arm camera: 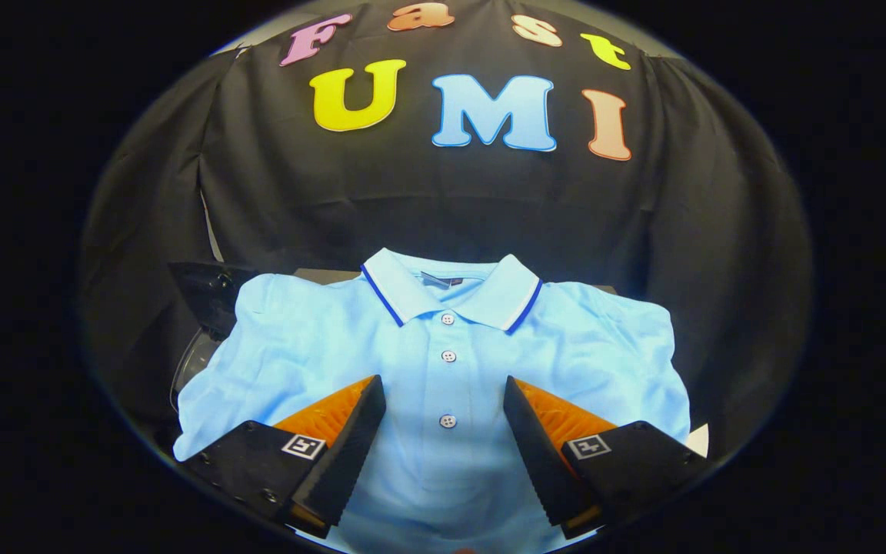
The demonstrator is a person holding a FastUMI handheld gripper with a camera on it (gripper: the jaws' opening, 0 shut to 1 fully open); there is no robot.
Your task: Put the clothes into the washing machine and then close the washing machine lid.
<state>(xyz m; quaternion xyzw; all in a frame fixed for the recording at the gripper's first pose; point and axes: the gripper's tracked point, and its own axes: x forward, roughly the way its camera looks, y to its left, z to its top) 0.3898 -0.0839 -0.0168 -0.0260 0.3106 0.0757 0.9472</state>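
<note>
A light blue polo shirt (443, 362) of soft, finely knit cloth lies spread flat, front up, with small wrinkles on both shoulders. Its folded collar (451, 296), at twelve o'clock from the fingers, has a dark blue stripe along the edge, and three small round buttons (448, 356) run down the placket. The gripper (444, 388) is wide open above the shirt; the placket lies between its wedge-shaped fingers.

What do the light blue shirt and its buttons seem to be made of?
The shirt, lying flat under the open gripper, looks like soft matte knit fabric, probably cotton or a blend: it wrinkles gently and does not shine. The buttons look like pale hard plastic, small and smooth with sewing holes, though they are too small to be sure.
</note>
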